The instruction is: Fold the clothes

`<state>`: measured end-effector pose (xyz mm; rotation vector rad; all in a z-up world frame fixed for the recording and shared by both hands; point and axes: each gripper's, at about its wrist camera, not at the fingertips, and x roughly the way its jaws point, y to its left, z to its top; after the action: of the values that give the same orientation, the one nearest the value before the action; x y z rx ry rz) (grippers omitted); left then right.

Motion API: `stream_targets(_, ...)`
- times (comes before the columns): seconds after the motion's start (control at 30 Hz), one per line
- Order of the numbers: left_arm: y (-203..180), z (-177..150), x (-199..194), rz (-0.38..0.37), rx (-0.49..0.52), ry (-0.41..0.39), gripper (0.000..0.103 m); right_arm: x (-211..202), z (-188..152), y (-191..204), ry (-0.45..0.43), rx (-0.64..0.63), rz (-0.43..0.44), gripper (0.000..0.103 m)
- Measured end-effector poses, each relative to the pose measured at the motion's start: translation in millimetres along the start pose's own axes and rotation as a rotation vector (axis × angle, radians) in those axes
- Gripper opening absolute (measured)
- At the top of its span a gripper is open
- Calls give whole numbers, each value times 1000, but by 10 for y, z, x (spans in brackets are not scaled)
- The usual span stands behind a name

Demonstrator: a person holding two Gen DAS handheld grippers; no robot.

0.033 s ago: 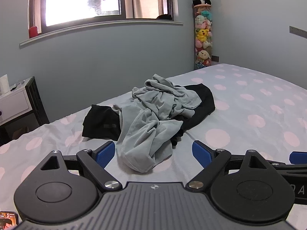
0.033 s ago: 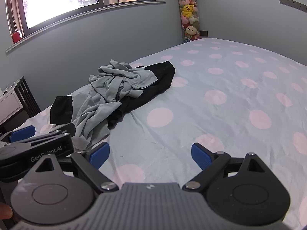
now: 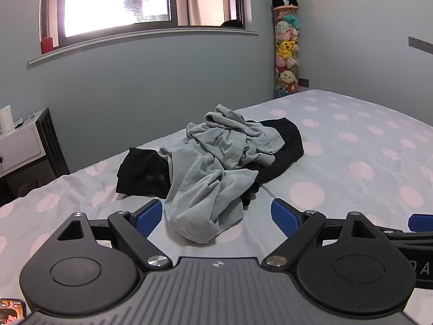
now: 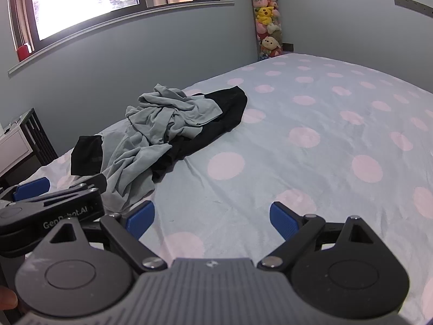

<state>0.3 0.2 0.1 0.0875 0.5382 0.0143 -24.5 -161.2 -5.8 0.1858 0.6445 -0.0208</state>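
Nothing has moved between the earlier frames and now: same framing, same pile, both tools parked. So folding hasn't started; this is the approach phase.

Left wrist view: left gripper (image 3: 216, 216) is spread wide with nothing between the blue pads (image 3: 148, 216). The grey garment (image 3: 216, 168) lies crumpled just beyond it, its near lobe sitting in line with the gap but not touched by either finger. A black garment (image 3: 143, 173) lies under the grey one, poking out on both sides of it. Both rest on the polka-dot bed (image 3: 351, 140). Window (image 3: 116, 0) and plush-toy tube (image 3: 286, 54) are well behind the grey garment (irrelevant to the job).

Right wrist view: right gripper (image 4: 212, 218) is also released and empty, over bare bed (image 4: 297, 124) to the right of the grey garment (image 4: 151, 135), well apart from it. The left gripper's body (image 4: 51, 208) shows just this side of the grey garment's near edge. Black garment (image 4: 213, 119) runs away behind the grey one.

My read: first job is separating the grey piece from the black one, then flattening it.
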Motion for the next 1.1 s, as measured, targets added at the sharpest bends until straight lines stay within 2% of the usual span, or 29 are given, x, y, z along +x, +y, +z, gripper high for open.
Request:
stream_targets(0.37,96,31,-12,-15,-22,10,88,27,-3,-5,3,6,3,93)
stream_targets(0.47,-6,-1,7,3,-1,7,88,40,-6,0,1,2,4,93)
stream_targets(1.1,4,-2,3,7,-7,17,88,56,-22,-6,1,18,12,93)
